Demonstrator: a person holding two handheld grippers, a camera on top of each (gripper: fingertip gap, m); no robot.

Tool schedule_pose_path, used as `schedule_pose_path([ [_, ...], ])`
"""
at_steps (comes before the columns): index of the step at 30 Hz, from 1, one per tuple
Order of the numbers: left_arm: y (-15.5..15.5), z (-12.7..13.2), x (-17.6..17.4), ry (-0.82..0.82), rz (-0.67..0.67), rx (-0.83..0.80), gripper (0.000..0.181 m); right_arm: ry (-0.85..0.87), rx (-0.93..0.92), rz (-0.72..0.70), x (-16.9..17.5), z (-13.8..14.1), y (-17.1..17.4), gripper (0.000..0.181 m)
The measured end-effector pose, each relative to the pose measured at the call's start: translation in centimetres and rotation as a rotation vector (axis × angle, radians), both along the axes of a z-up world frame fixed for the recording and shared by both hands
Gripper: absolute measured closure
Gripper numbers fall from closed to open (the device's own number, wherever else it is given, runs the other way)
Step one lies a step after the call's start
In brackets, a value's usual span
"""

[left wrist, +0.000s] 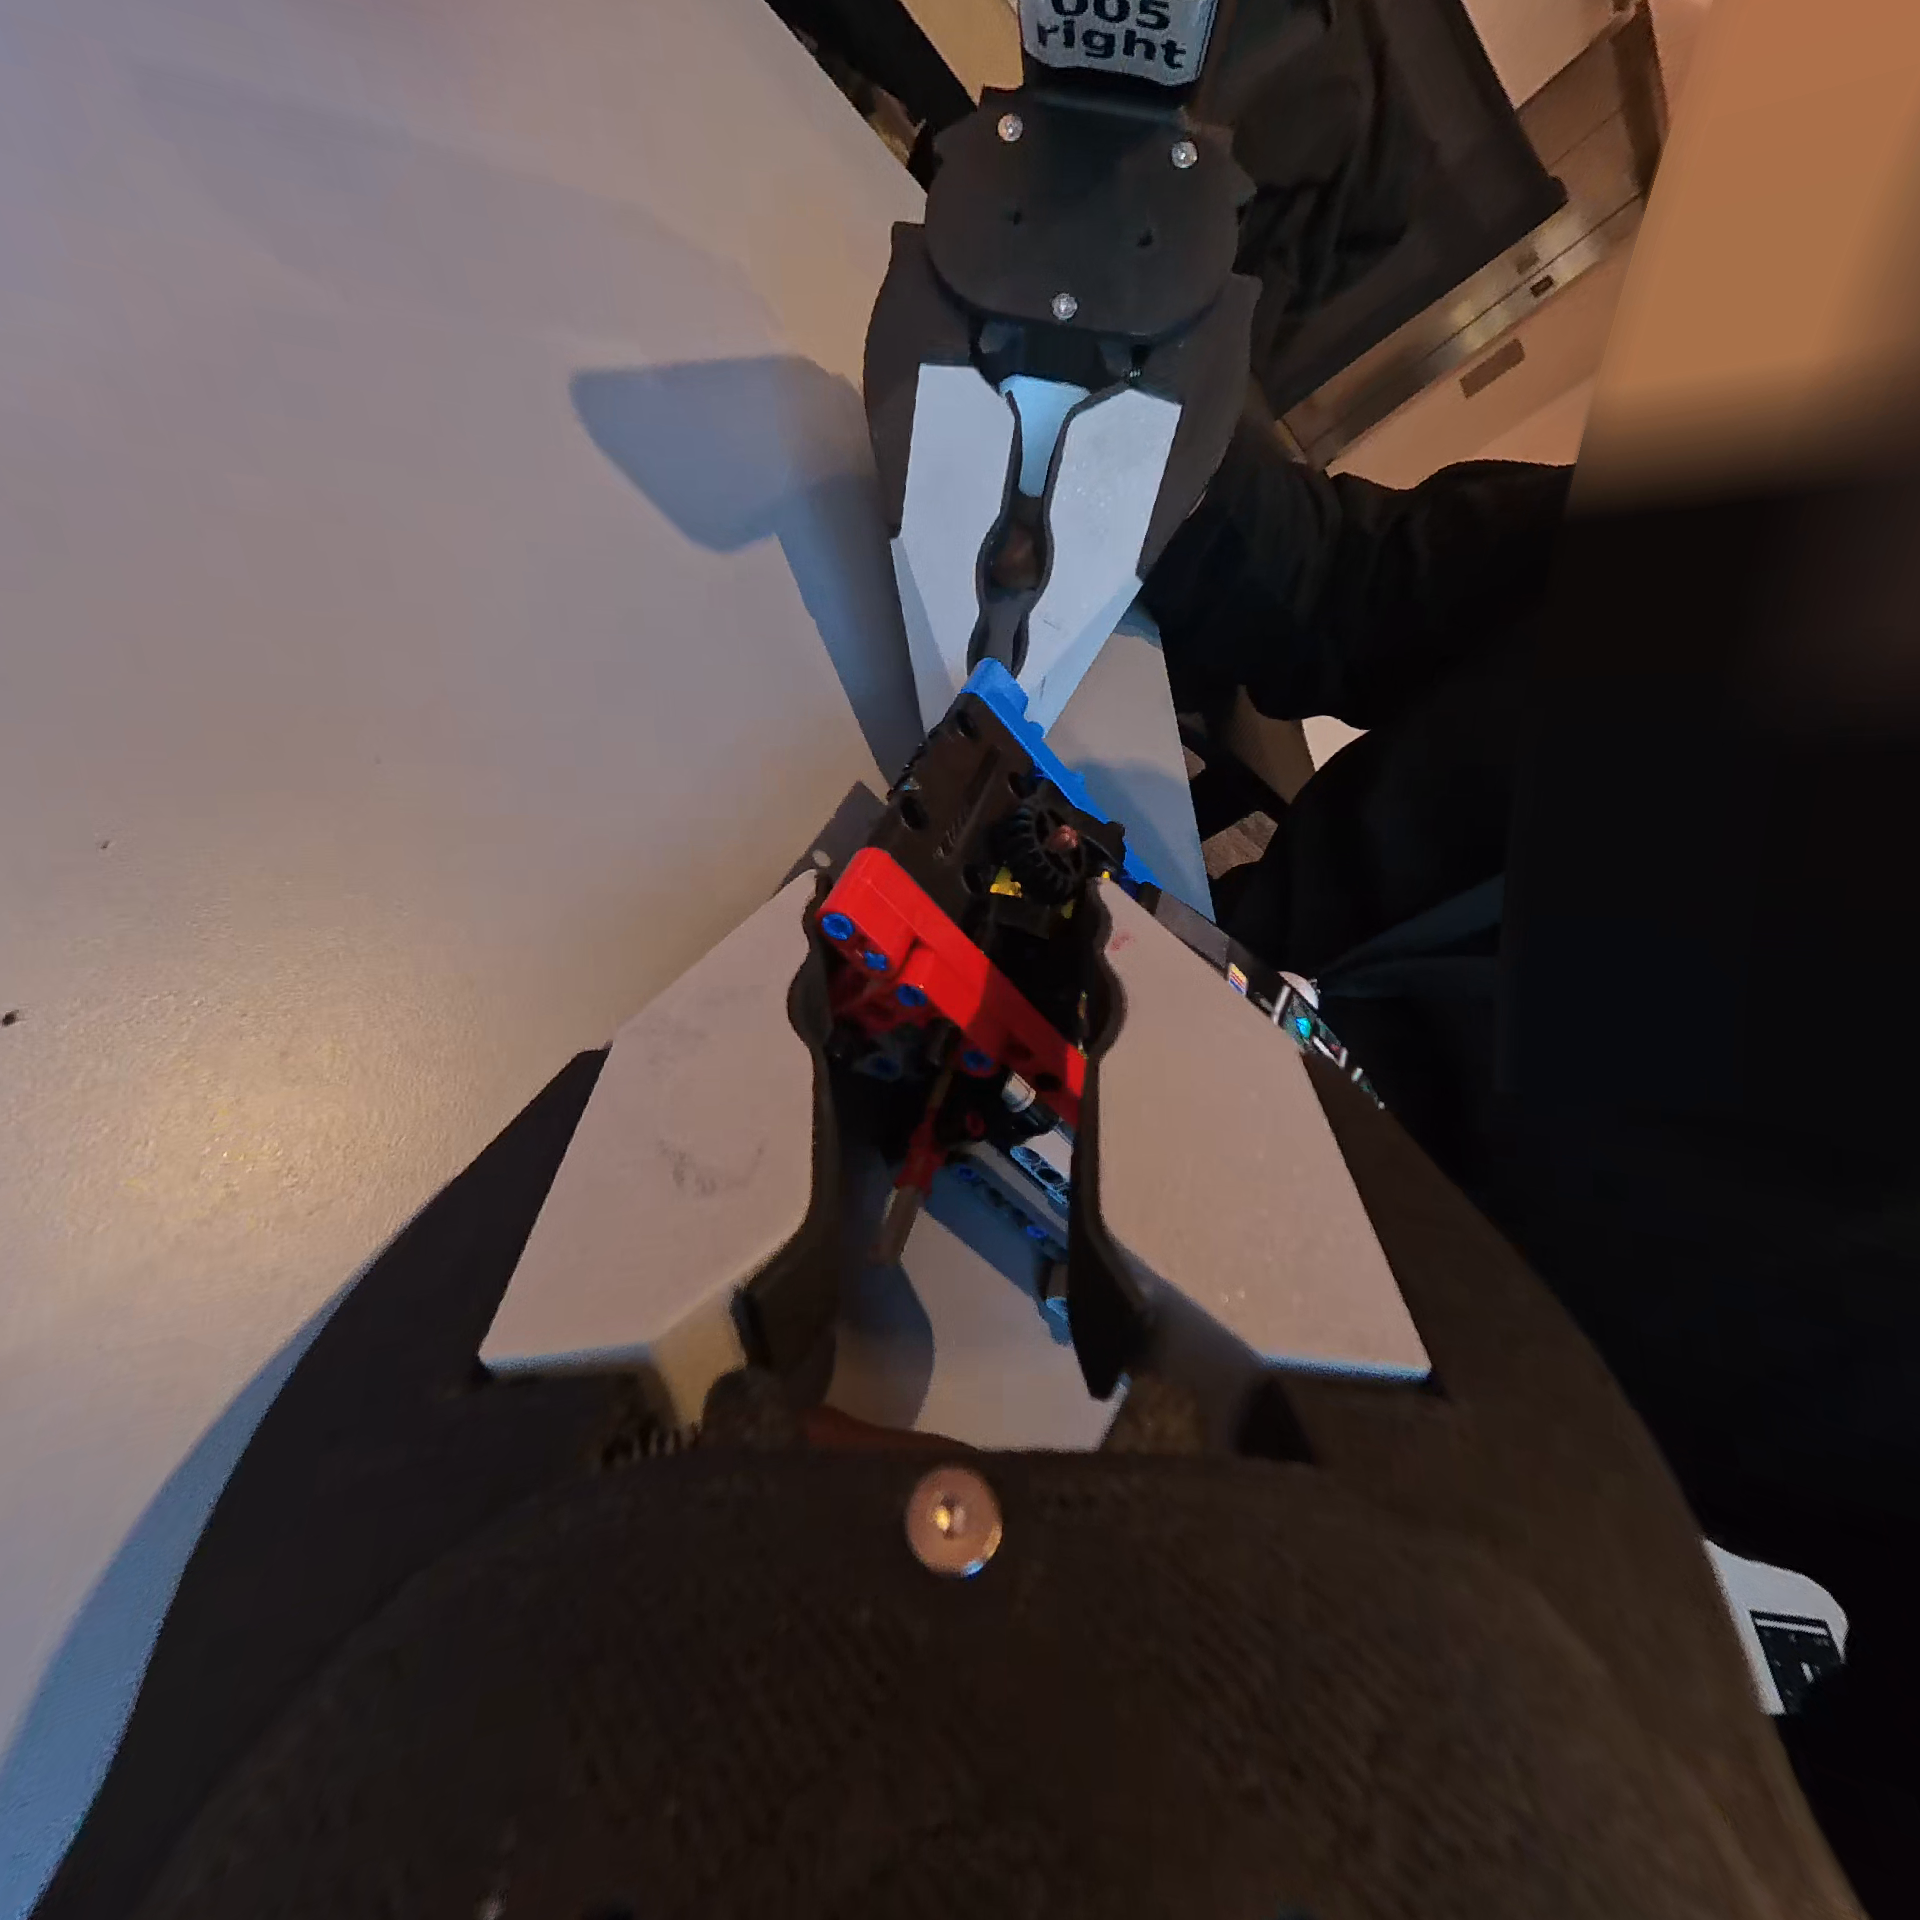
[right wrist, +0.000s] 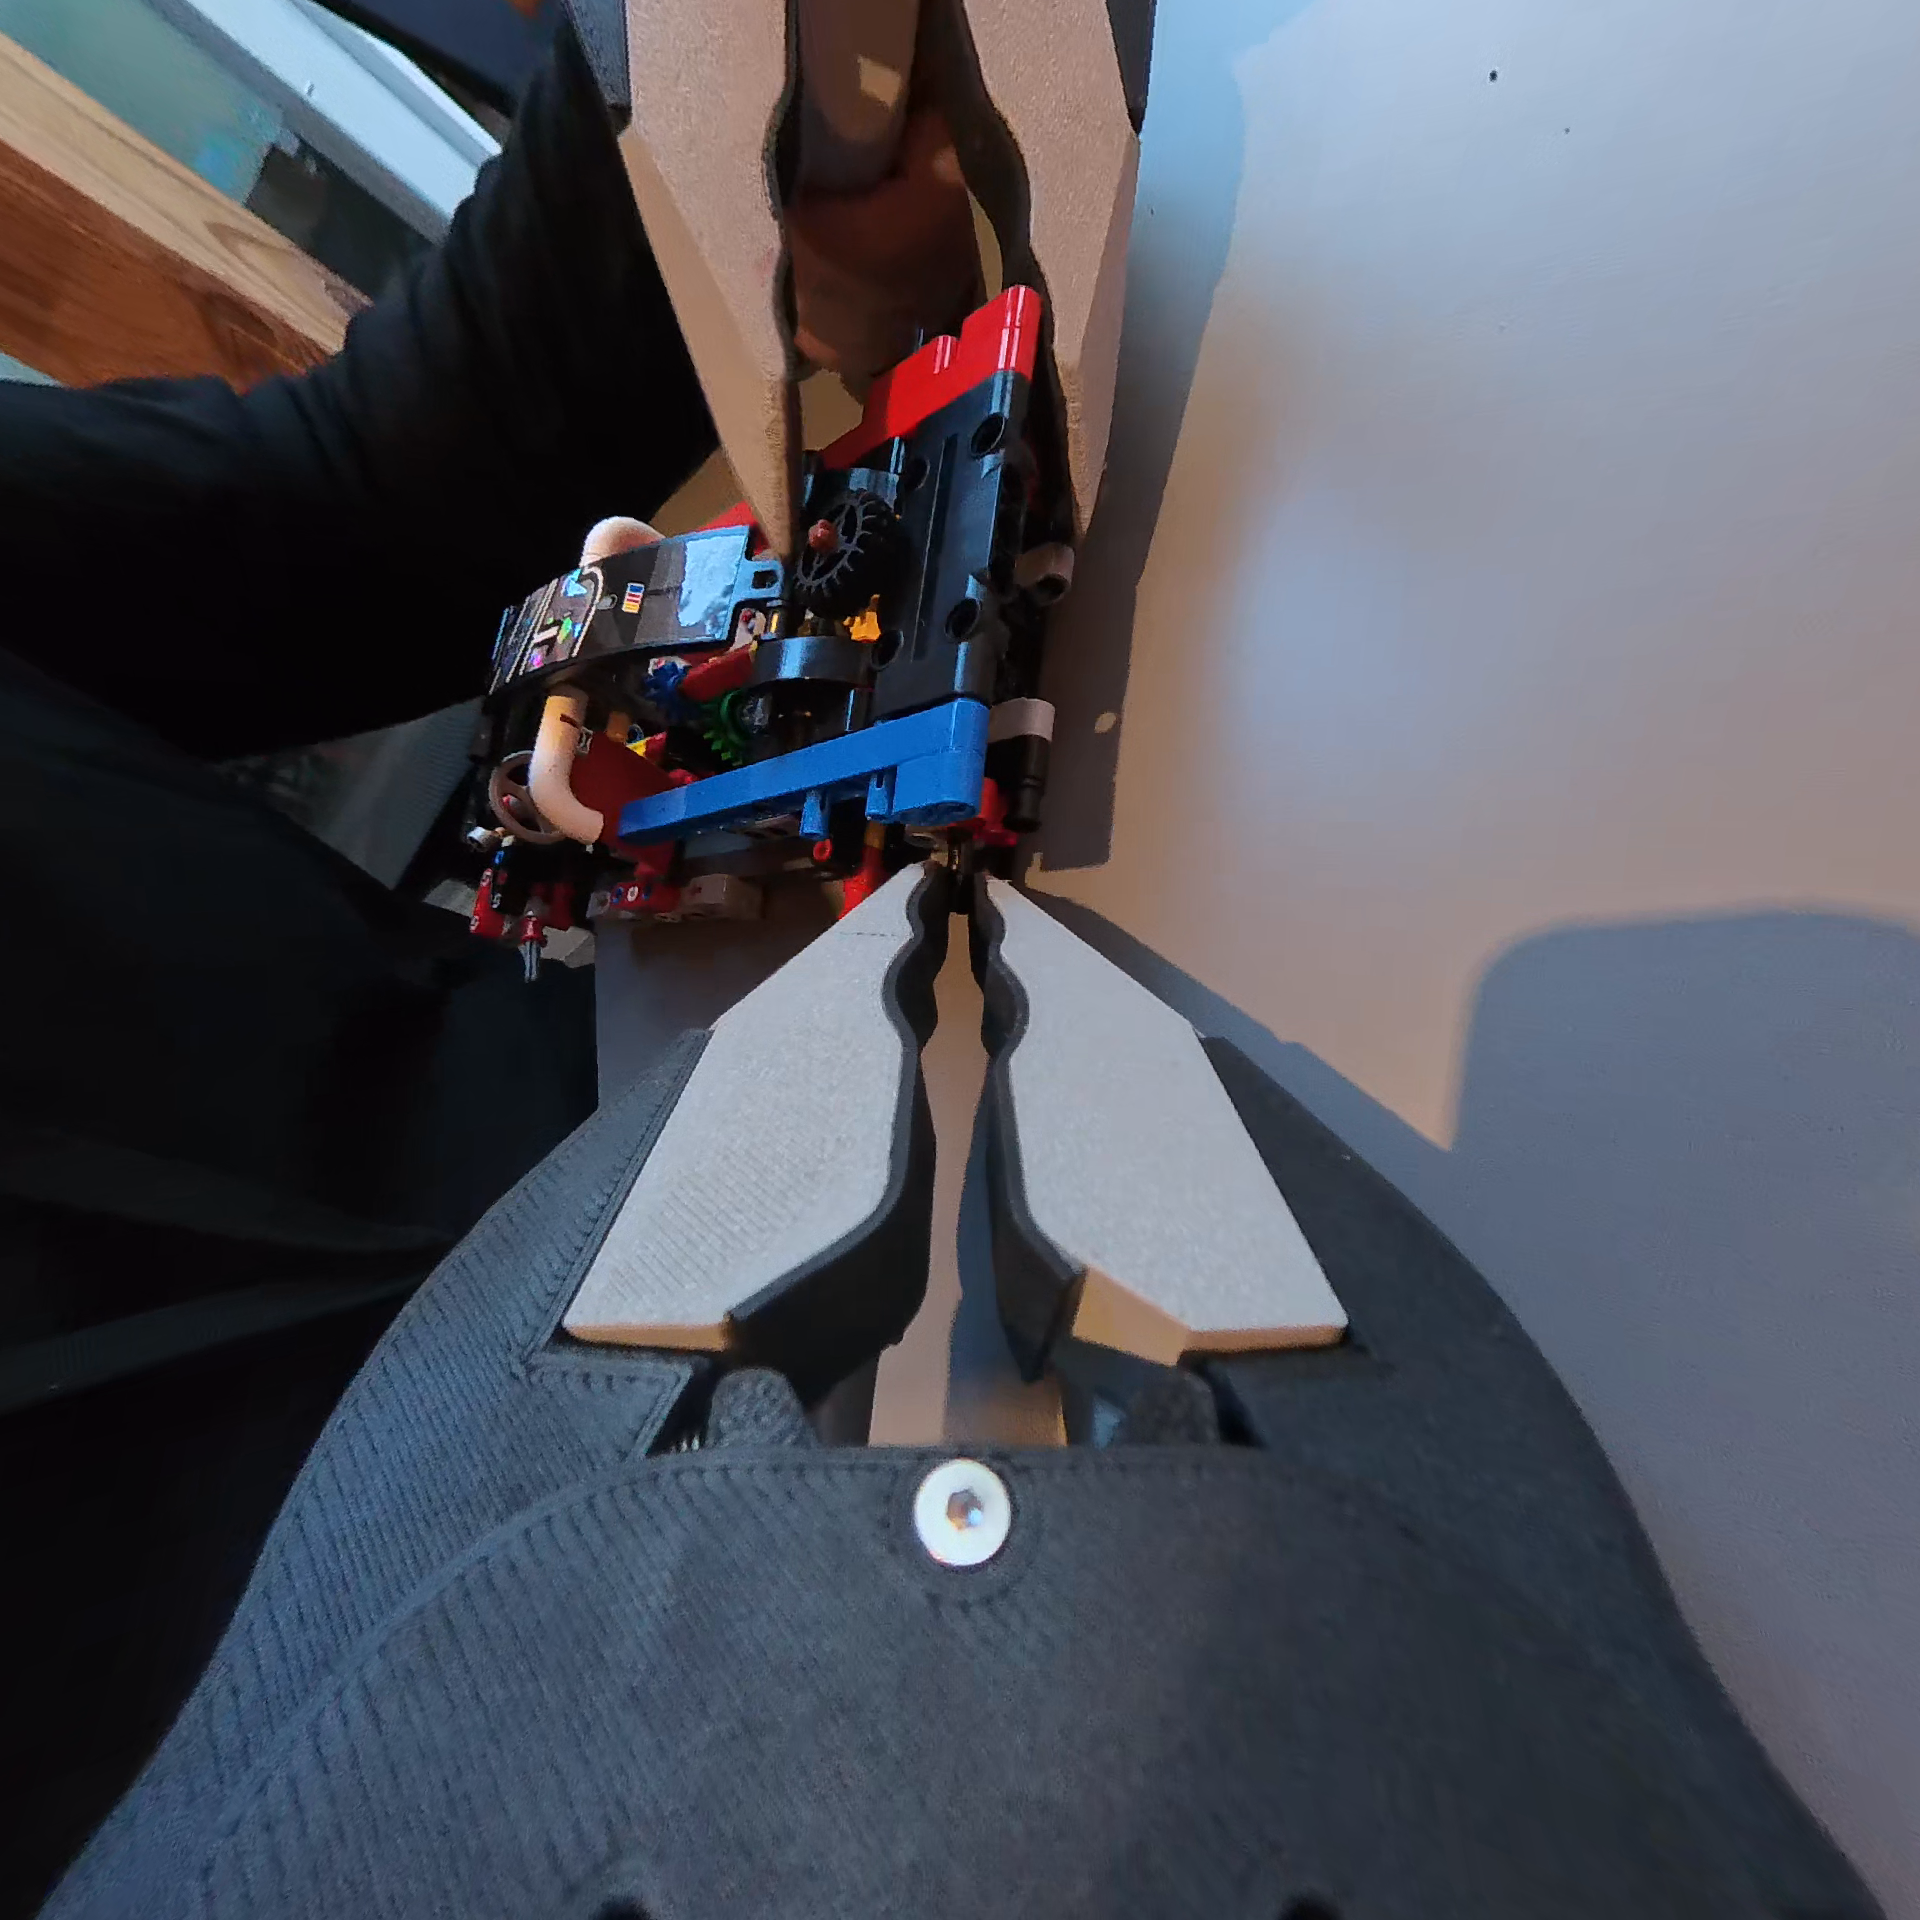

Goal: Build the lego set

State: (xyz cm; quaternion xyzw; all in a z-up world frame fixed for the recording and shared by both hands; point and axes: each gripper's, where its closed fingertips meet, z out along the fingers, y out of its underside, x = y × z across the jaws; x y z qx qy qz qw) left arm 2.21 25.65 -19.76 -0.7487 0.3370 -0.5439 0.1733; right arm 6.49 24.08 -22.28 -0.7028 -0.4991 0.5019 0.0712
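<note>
A pale grey surface (left wrist: 312, 727) is stretching behind both tools, with shadows lying on it. The left gripper (left wrist: 951, 997) is clamping the lego model (left wrist: 966, 977) between its fingers, squeezing a red beam (left wrist: 935, 966) and the black frame behind it, so the model is sitting above the surface edge. The right gripper (right wrist: 961, 894) is meeting the model from the opposite end, its fingers nearly together, pinching a small part just under the blue beam (right wrist: 821, 779). A dark sleeve (right wrist: 312, 520) is reaching in beside the model.
</note>
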Motion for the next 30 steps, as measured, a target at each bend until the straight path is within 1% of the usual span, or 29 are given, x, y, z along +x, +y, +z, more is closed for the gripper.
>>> schedule_pose_path([
  [9,0.0,0.0,0.0,-0.005,0.002,-0.007,0.137,0.018,0.037,-0.017,0.1,0.2,0.1,0.180],
  [11,-0.2,0.1,-0.1,-0.009,-0.004,-0.006,0.133,0.021,0.047,-0.014,0.3,0.3,0.1,0.181],
  [13,-0.4,0.2,-0.5,-0.011,-0.009,-0.011,0.129,0.060,0.065,-0.015,0.8,0.8,0.1,0.181],
  [16,-0.1,0.6,-2.2,-0.003,0.028,0.045,0.128,0.136,0.130,-0.049,1.9,2.0,0.8,0.181],
  [19,1.3,1.4,-4.3,0.038,0.142,0.134,0.132,0.297,0.249,-0.040,2.5,4.3,0.5,0.181],
  [20,1.7,1.9,-4.7,0.043,0.178,0.167,0.133,0.338,0.331,-0.036,2.6,4.9,0.4,0.181],
  [22,1.8,3.6,-4.9,-0.002,0.237,0.198,0.136,0.383,0.504,-0.033,2.7,5.6,0.3,0.181],
  [23,1.9,4.4,-4.7,-0.024,0.269,0.194,0.137,0.380,0.548,-0.050,2.6,5.5,0.5,0.181],
  [25,2.0,4.9,-4.4,-0.008,0.332,0.195,0.136,0.332,0.567,-0.087,2.4,4.8,1.0,0.181],
  [28,1.5,5.0,-4.2,0.101,0.435,0.233,0.136,0.332,0.681,-0.150,2.5,5.1,1.8,0.181],
  [30,0.4,5.3,-3.6,0.170,0.468,0.246,0.137,0.348,0.776,-0.215,2.9,5.9,2.4,0.181],
])
